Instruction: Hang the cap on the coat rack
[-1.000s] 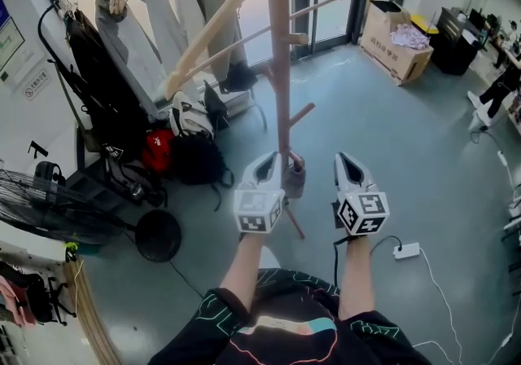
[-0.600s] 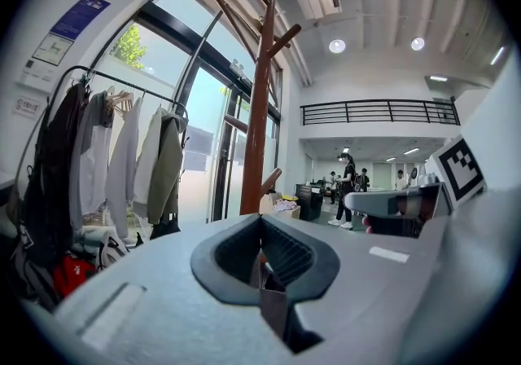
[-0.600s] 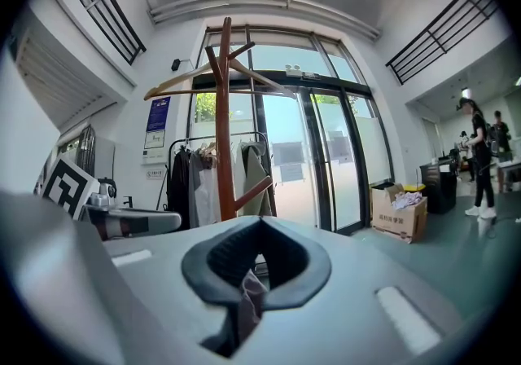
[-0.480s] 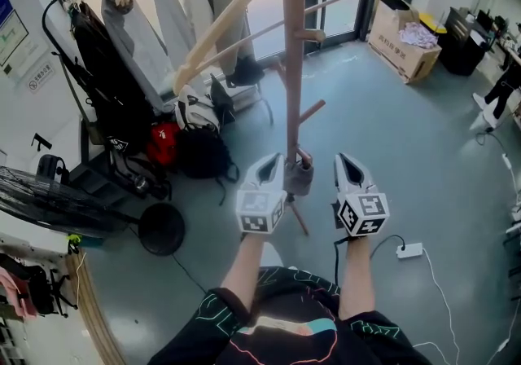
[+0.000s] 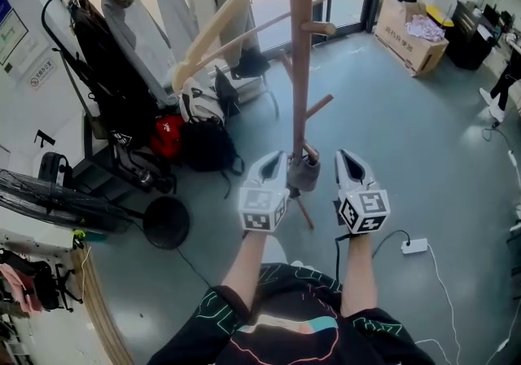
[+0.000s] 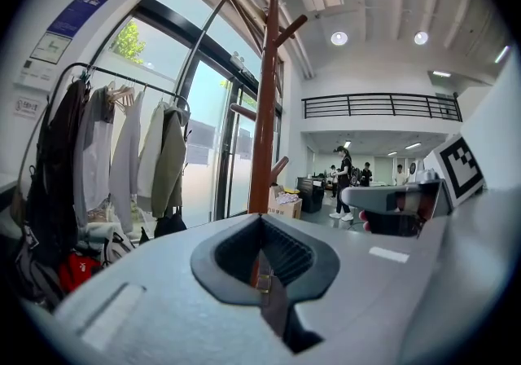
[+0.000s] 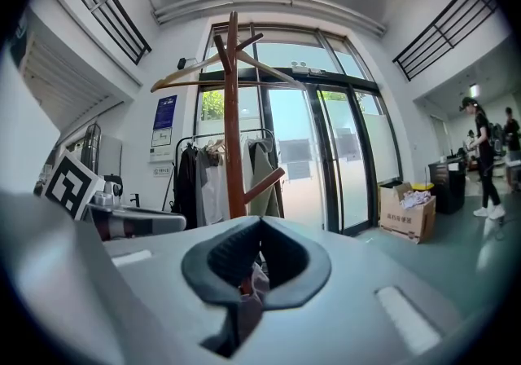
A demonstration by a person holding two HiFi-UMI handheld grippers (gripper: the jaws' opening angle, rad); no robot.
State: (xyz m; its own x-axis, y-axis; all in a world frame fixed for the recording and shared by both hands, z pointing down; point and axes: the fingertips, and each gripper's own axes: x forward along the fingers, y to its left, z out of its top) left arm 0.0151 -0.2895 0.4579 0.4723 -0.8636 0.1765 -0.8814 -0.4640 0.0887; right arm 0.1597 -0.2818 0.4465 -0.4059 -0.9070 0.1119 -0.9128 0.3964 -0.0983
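A tall wooden coat rack (image 5: pixel 299 70) with slanting pegs stands right in front of me; its pole also shows in the left gripper view (image 6: pixel 262 111) and the right gripper view (image 7: pixel 235 127). A grey cap (image 5: pixel 303 174) hangs between my two grippers, low beside the pole. My left gripper (image 5: pixel 275 161) is shut on the cap's strap (image 6: pixel 262 283), whose small brass buckle shows in the gap. My right gripper (image 5: pixel 343 158) is shut on the cap's grey cloth (image 7: pixel 259 283). Most of the cap is hidden behind the jaws in both gripper views.
A clothes rail (image 5: pixel 122 21) with hanging garments stands at the left, with bags (image 5: pixel 195 143) on the floor beneath it. A fan (image 5: pixel 49 204) lies at the far left. A cardboard box (image 5: pixel 411 29) sits at the back right, a power strip (image 5: pixel 413 246) on the floor at right.
The coat rack and the room have slid right and nearer in the head view. Both grippers keep the same place in the frame, shut on the cap.
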